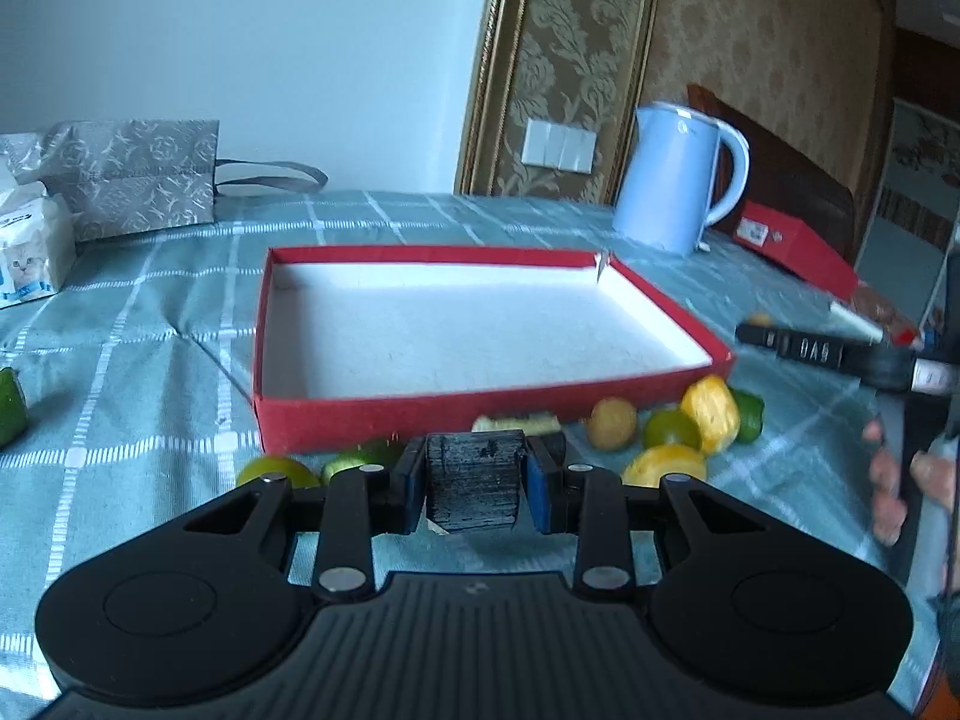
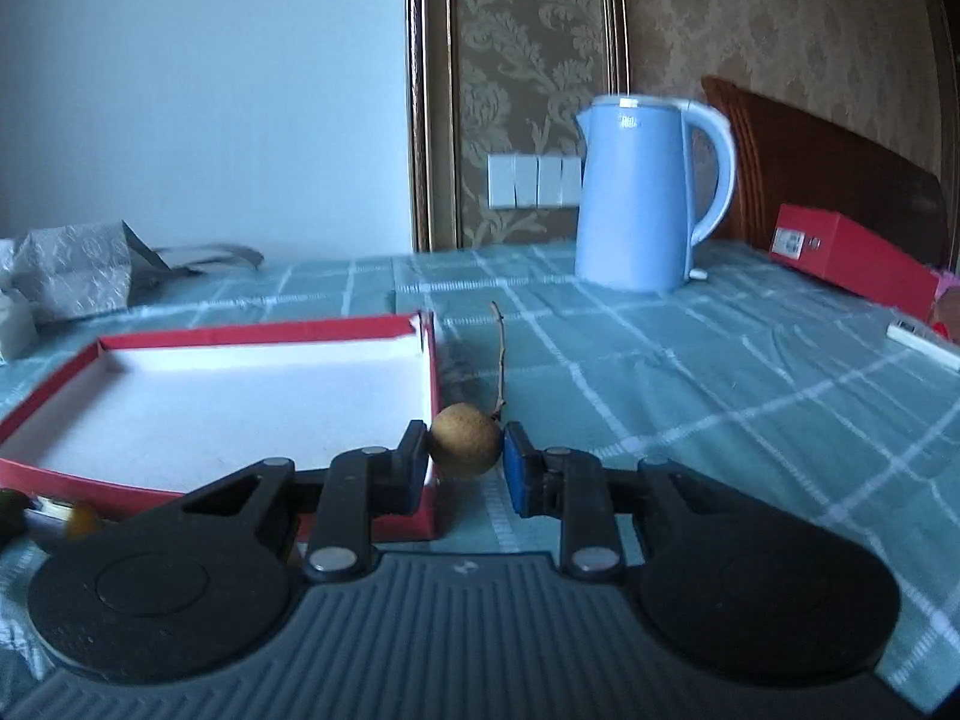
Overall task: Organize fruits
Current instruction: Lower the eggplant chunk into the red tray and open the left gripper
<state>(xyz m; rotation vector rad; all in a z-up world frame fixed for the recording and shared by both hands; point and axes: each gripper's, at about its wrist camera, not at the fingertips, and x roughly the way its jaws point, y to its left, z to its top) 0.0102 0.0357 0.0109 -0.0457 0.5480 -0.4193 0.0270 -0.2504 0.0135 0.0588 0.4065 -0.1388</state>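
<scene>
Left wrist view counts two yellow fruits [image 1: 711, 414], one red box [image 1: 480, 414].

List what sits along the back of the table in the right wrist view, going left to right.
Crumpled grey paper bag → blue kettle → red box lying flat at the right edge.
</scene>
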